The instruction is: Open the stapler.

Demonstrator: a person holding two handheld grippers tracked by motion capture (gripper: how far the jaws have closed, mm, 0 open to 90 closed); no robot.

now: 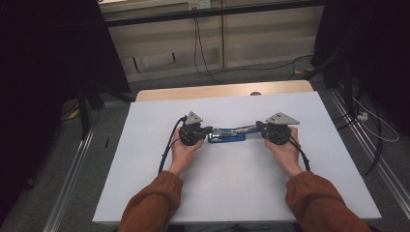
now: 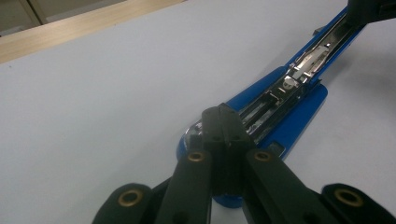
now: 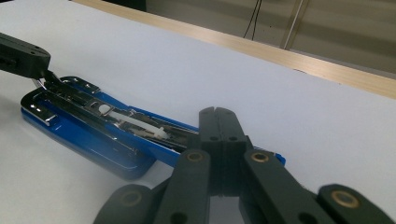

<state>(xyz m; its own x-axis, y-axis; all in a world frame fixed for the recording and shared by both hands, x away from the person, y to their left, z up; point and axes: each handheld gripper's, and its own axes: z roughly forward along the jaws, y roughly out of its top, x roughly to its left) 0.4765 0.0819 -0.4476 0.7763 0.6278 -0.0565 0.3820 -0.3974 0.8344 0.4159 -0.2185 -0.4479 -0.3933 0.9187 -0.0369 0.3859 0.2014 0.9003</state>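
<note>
Lying at the centre of the white table, the opened blue stapler stretches between both grippers. The left gripper has its jaws closed together at the stapler's base end. The right gripper has its jaws pressed together over the raised top arm.

High cam overhead, tong cams close, share stapler

The table surface is bare to the left, right, near and far of the work area; a tool can pass freely there. One obstacle lies at the centre: the opened blue stapler, spanning the gap between the left tool and the right tool. Each tool's cable trails toward the near side.
</note>
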